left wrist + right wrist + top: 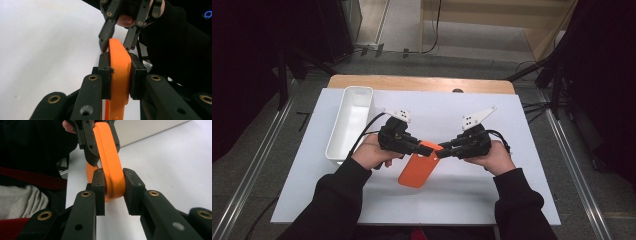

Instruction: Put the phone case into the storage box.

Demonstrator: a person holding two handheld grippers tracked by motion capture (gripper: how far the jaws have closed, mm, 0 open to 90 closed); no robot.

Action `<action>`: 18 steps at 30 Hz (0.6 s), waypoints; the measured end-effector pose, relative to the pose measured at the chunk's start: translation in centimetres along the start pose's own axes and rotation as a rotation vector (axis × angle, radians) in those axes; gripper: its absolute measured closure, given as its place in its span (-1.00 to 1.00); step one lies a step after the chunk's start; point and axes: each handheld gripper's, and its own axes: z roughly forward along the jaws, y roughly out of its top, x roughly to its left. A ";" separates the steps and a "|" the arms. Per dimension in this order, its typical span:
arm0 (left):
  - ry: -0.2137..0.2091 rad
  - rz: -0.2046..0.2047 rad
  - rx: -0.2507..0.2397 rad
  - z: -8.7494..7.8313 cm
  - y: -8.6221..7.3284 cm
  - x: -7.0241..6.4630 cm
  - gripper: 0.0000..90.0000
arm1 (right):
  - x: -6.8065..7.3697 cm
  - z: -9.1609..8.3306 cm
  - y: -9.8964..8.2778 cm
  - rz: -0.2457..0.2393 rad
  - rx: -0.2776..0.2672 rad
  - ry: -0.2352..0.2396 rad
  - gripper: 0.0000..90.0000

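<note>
Flat orange plastic phone case (418,169) held mid-table: left gripper (424,148) and right gripper (443,151) both clamped on its far edge.

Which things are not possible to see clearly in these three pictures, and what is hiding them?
- Orange case: in the high view its upper end is covered by the left gripper and the right gripper.
- Inside face of the case: both gripper views show it edge-on, so any cut-outs cannot be told.
- White bin: its far end is washed out, so contents there are uncertain.
- Dark spot at the far table edge: too small to identify.
</note>
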 end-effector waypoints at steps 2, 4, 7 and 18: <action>0.000 0.002 -0.003 0.0 0.0 0.0 0.68 | 0.0 0.0 0.0 0.012 0.004 0.010 0.61; 0.001 0.005 -0.005 0.0 0.0 0.0 0.68 | 0.0 0.0 0.1 0.015 0.006 0.016 0.61; 0.006 0.014 -0.006 0.0 0.0 0.0 0.66 | 0.0 -0.1 0.1 0.020 0.010 0.021 0.63; 0.042 0.043 -0.035 -0.2 0.1 -0.4 0.48 | 0.6 -0.5 0.9 0.054 0.027 0.016 0.65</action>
